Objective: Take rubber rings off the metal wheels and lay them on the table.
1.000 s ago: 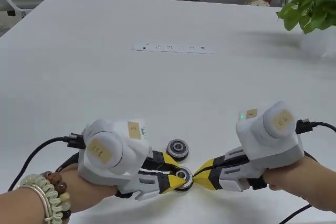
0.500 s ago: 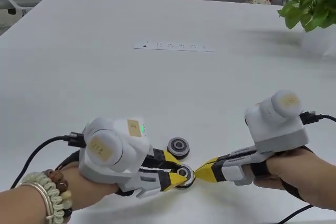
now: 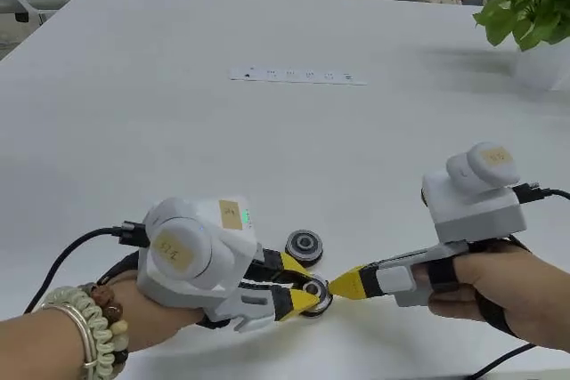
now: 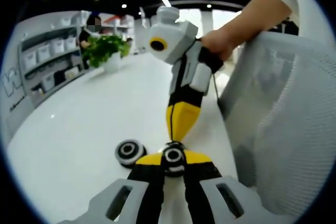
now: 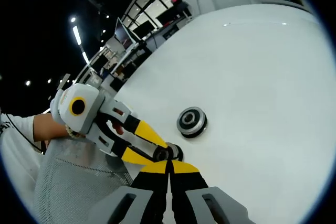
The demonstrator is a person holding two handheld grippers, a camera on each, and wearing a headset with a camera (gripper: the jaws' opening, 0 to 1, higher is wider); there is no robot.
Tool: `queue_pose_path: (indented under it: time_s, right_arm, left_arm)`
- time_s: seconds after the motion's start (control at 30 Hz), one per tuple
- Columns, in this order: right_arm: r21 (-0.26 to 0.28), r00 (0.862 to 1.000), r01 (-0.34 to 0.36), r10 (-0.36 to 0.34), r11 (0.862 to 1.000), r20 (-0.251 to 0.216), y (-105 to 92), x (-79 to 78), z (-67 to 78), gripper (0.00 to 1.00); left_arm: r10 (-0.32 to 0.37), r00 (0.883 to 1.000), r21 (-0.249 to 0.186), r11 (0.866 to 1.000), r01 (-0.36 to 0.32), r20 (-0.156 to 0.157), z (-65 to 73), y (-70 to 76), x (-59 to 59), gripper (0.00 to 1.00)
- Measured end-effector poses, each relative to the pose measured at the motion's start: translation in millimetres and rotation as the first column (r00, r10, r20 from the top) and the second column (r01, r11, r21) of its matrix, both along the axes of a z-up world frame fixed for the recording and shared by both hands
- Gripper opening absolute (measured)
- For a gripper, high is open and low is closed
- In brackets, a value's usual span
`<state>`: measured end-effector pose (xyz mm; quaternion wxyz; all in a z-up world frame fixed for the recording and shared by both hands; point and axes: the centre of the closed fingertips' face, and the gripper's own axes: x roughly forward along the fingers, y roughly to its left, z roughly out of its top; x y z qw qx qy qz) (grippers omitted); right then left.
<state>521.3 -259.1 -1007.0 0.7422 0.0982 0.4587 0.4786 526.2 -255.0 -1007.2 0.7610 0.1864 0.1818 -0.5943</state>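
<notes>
My left gripper [image 3: 307, 295] [image 4: 173, 157] is shut on a small metal wheel [image 3: 314, 293] [image 4: 174, 156] [image 5: 171, 153] with a black rubber ring, held just above the white table [image 3: 267, 149] near its front edge. My right gripper [image 3: 337, 287] [image 5: 169, 163] meets it from the right, its yellow jaws pressed together on the ring at the wheel's rim. In the left gripper view the right gripper [image 4: 181, 121] comes down from above onto the wheel. A second wheel [image 3: 305, 244] [image 4: 129, 152] [image 5: 191, 120] with its ring lies flat on the table just behind.
A white power strip [image 3: 297, 76] lies mid-table farther back. A potted plant [image 3: 527, 2] stands at the far right corner. Cables trail from both grippers. A grey mesh chair [image 4: 283, 129] stands close to the table's front edge.
The right gripper has rolled in the hand, its body tilting up and to the right while its tips stay at the wheel. The left gripper and both wheels have held their places.
</notes>
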Motion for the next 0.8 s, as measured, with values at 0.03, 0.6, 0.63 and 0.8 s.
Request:
queue_pose_path:
  time_s: [0.03,0.6,0.63,0.8]
  right_arm:
    - [0.002,1.0,0.001,-0.001,1.0,-0.001,0.2,0.0,0.3,0.0]
    - [0.042,1.0,0.002,-0.001,0.999,-0.016,4.5,4.1,4.9,0.0]
    - [0.041,1.0,0.0,0.001,0.999,-0.013,4.3,4.0,4.7,0.0]
    - [0.046,1.0,-0.004,0.004,0.999,-0.012,5.4,2.5,5.8,0.0]
  left_arm:
    - [0.001,1.0,-0.001,1.0,-0.001,-0.001,0.0,0.0,0.0,0.14]
    - [0.005,1.0,0.0,1.0,-0.005,-0.001,0.0,-0.8,0.5,0.14]
    - [0.006,1.0,0.0,1.0,-0.006,-0.001,0.0,-0.9,0.6,0.14]
    - [0.008,1.0,0.0,1.0,-0.008,-0.001,0.0,-0.9,0.7,0.14]
